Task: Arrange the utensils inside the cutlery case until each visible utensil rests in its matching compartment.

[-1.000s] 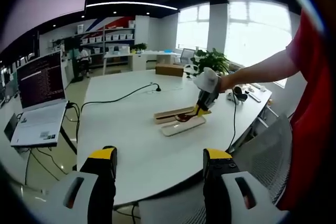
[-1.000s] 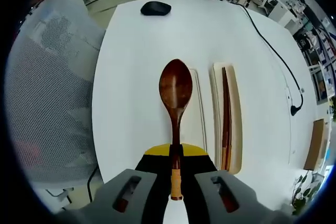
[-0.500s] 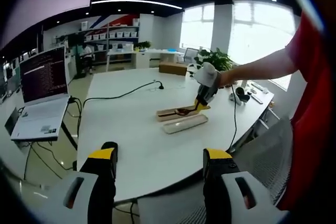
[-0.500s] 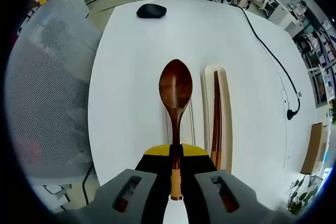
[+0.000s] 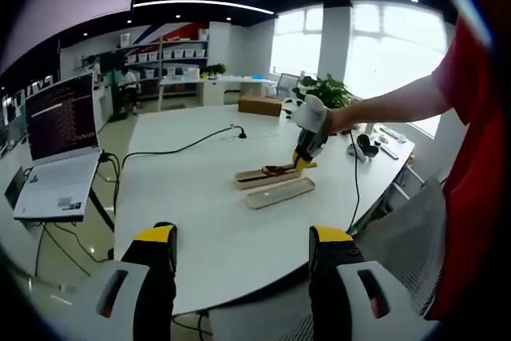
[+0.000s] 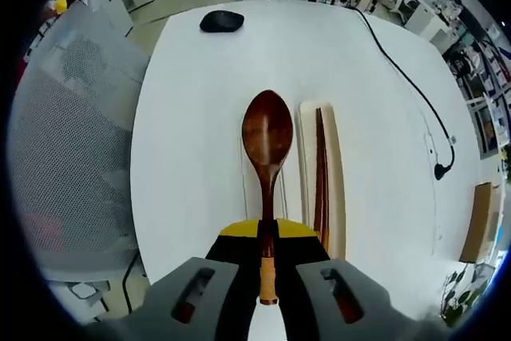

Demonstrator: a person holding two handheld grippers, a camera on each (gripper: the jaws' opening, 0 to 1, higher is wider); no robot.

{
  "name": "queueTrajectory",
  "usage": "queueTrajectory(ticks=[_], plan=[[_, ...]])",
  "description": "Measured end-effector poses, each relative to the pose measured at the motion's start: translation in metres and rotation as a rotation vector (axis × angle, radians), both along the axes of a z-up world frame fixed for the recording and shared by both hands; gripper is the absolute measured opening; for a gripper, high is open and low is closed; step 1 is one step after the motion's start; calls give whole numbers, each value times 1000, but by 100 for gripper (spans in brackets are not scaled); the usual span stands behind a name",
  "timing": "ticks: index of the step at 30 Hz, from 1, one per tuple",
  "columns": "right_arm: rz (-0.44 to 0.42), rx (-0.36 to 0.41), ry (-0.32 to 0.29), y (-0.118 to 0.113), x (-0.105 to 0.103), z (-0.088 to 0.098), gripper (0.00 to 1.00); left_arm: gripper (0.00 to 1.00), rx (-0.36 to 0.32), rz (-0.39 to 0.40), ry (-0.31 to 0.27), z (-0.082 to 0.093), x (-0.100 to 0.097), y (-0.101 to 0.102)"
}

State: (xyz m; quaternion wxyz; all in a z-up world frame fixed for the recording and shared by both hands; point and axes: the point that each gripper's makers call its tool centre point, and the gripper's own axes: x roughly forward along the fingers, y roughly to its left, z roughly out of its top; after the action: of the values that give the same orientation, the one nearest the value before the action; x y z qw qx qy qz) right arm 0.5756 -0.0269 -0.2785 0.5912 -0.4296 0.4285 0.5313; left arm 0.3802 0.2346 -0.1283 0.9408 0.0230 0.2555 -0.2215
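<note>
While right gripper [image 6: 266, 257] clamps wooden spoon [image 6: 267, 149] by its handle, bowl points to 12 o'clock, held over white table [image 6: 200, 117]. Cutlery case [image 6: 335, 181] lies just right of spoon, at 1 o'clock, dark chopsticks [image 6: 320, 177] lying lengthwise in its tray. Black mouse [image 6: 221, 21] sits at 11 o'clock; black cable [image 6: 415, 93] runs at 2 o'clock. Left gripper [image 5: 242, 257] hangs near table edge, jaws wide, holding nothing; laptop [image 5: 57, 153] at 9 o'clock.

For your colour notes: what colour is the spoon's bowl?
Dark reddish-brown, clearest in the right gripper view: spoon.
</note>
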Motion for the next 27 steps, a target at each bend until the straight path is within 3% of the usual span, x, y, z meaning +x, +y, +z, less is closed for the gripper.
queueTrajectory(ticks=[4,7,20,27], plan=[[9,-2,1,1,7,2,1,71,-2,0,12,-4,-3,0],[17,3,-5,3,15,4,1,74,-48,-6,-1,3,-4,-4],[37,-12,-24,-7,44,7,1,72,-21,6,28,-8,2,0],[40,-6,-22,-4,53,10,1,72,-21,11,20,-5,6,-1]])
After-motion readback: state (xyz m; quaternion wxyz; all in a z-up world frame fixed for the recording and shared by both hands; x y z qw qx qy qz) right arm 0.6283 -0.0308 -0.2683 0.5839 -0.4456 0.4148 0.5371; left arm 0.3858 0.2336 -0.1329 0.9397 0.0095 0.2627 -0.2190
